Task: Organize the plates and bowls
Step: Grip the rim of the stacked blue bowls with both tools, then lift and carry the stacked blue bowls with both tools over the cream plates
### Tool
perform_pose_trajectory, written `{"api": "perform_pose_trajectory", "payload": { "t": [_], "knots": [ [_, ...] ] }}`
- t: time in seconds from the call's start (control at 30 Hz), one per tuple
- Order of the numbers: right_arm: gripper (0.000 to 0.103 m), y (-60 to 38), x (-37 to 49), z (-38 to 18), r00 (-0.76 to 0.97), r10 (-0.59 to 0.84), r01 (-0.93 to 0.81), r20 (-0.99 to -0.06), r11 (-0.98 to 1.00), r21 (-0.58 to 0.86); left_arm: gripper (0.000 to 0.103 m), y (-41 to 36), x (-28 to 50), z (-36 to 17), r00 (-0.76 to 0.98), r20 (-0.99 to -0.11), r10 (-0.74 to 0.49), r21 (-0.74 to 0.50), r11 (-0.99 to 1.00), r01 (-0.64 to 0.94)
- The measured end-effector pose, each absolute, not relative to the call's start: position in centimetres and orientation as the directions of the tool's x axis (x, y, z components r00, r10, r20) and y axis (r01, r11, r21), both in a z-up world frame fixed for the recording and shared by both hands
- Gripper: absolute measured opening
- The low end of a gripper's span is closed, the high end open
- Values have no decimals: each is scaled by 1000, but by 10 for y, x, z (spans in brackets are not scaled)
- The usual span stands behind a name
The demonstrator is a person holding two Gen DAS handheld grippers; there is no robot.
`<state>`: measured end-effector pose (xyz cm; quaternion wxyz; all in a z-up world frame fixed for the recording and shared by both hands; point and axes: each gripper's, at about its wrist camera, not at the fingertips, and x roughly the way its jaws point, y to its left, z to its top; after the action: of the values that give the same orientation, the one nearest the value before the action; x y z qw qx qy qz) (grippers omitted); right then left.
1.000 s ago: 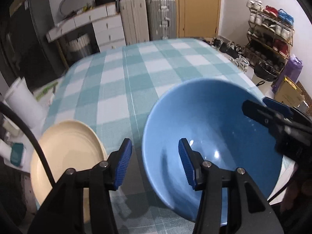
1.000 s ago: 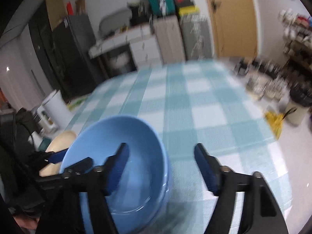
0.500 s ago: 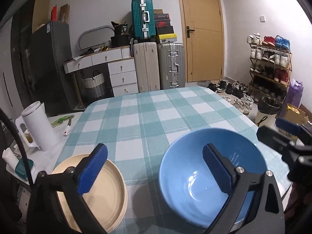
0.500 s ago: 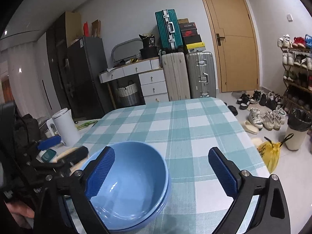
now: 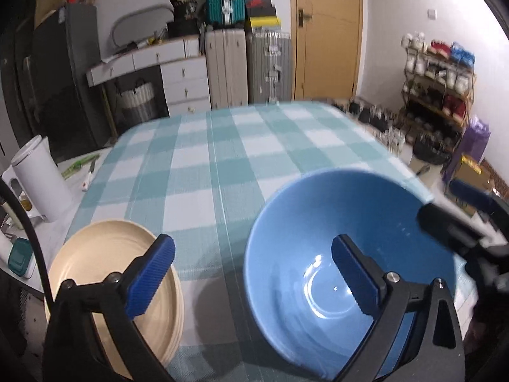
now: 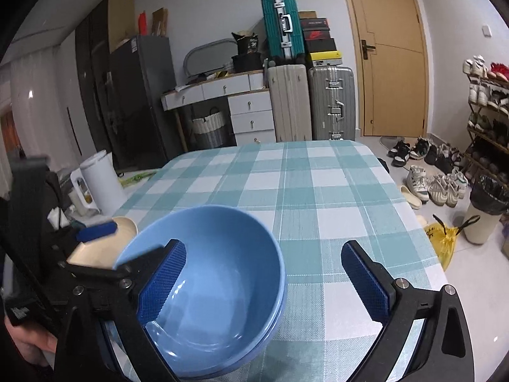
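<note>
Stacked blue bowls [image 5: 318,238] [image 6: 219,273] sit on the checked tablecloth near its front edge. Stacked cream plates [image 5: 105,254] lie to their left; a part of them shows in the right wrist view [image 6: 105,248]. My left gripper [image 5: 254,273] is open and empty, hovering above the gap between plates and bowls, its right finger over the bowl. My right gripper [image 6: 264,286] is open and empty, its left finger over the bowl, its right finger over the cloth. The right gripper also shows at the right of the left wrist view [image 5: 458,210].
The table [image 6: 318,184] stretches ahead under a teal and white checked cloth. A white kettle [image 5: 38,175] stands on a side surface at the left. Suitcases, a drawer unit and a door are behind; shoes and a bin are on the floor at the right.
The left gripper opened wide from nearly shut beside the bowl's rim, pulled back, then tilted down toward the table again. The right gripper opened wider and steadied.
</note>
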<state>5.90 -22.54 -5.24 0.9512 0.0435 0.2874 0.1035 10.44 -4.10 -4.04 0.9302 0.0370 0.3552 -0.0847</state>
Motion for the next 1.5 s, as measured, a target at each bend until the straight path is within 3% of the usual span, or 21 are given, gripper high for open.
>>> {"api": "perform_pose_trajectory", "payload": {
  "t": [0.13, 0.37, 0.5, 0.57, 0.67, 0.77, 0.83, 0.93, 1.0, 1.1, 1.4, 1.5],
  "knots": [
    [100, -227, 68, -62, 772, 245, -173, -586, 969, 177, 100, -49, 114, -55, 676, -731, -89, 47, 983, 180],
    [100, -237, 84, -81, 697, 275, -112, -662, 954, 278, 100, -47, 118, -62, 626, -767, -142, -36, 983, 179],
    [99, -242, 95, -96, 621, 336, -79, -708, 926, 370, 100, -53, 124, -74, 585, -806, -90, 21, 983, 180],
    [93, -243, 102, -105, 580, 353, -53, -734, 916, 398, 99, -56, 125, -78, 569, -818, -87, 27, 982, 189],
    [76, -241, 112, -115, 502, 414, -39, -760, 888, 458, 97, -52, 129, -77, 541, -830, -136, -39, 982, 187],
    [67, -236, 115, -120, 453, 404, -22, -795, 896, 443, 83, -48, 133, -78, 498, -847, -185, -111, 979, 173],
    [59, -234, 117, -124, 424, 406, -23, -810, 898, 438, 64, -49, 135, -79, 462, -863, -203, -137, 975, 174],
    [57, -235, 119, -126, 394, 404, 5, -825, 897, 442, 49, -56, 133, -80, 430, -878, -211, -135, 970, 201],
    [43, -232, 119, -127, 381, 397, 3, -835, 902, 431, 38, -62, 130, -80, 428, -885, -184, -94, 970, 222],
    [37, -221, 121, -130, 335, 361, -11, -870, 925, 380, 29, -62, 128, -82, 417, -891, -180, -99, 973, 210],
    [30, -207, 127, -124, 287, 230, -36, -930, 973, 230, 25, -56, 131, -85, 380, -905, -194, -129, 973, 191],
    [29, -208, 127, -123, 262, 249, -42, -932, 968, 247, 25, -57, 127, -84, 387, -904, -179, -109, 974, 197]
  ]
}}
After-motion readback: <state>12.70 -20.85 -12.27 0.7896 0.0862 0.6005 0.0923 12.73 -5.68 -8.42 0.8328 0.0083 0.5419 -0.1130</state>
